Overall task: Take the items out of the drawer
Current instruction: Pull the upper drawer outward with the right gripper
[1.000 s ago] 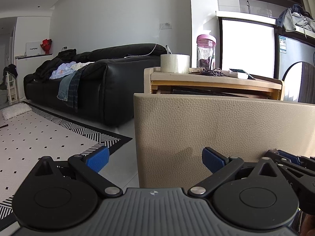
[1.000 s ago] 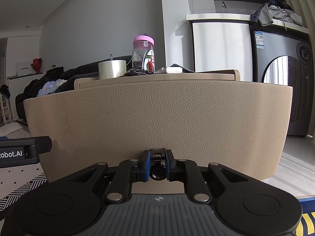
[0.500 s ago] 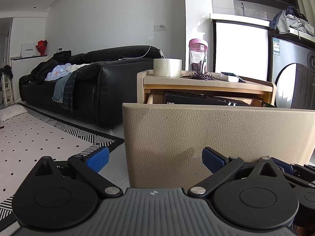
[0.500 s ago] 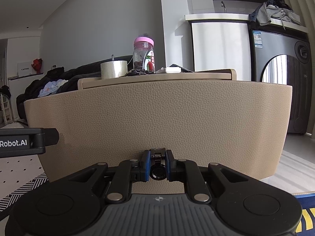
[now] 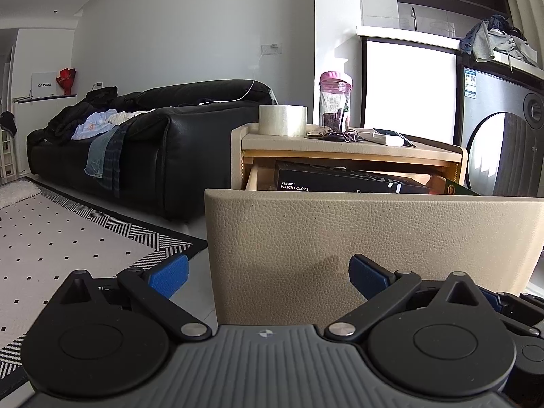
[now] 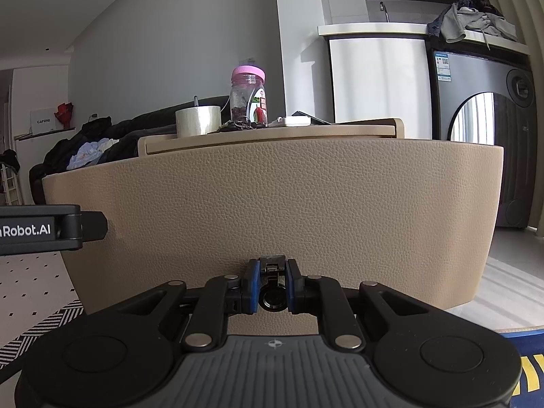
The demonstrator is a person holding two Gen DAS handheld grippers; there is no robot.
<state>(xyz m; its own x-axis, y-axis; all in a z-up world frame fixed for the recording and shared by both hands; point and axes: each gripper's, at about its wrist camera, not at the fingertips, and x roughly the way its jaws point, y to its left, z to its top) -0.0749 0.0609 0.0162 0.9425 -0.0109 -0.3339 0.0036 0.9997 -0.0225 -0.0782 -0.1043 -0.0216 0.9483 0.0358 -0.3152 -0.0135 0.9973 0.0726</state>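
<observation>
The beige leather drawer front stands pulled out from the nightstand. Inside the drawer lies a black watch box and a green item at the right. My left gripper is open and empty, low in front of the drawer's left part. My right gripper is shut on the drawer's dark metal handle at the bottom middle of the drawer front. The left gripper's body shows at the left of the right wrist view.
On the nightstand top stand a tape roll, a pink-lidded jar, keys and a phone. A black sofa with clothes is to the left, a patterned rug on the floor, a washing machine to the right.
The drawer has slid further out with my right gripper on its handle. My left gripper has risen and backed off, so the drawer's contents now show.
</observation>
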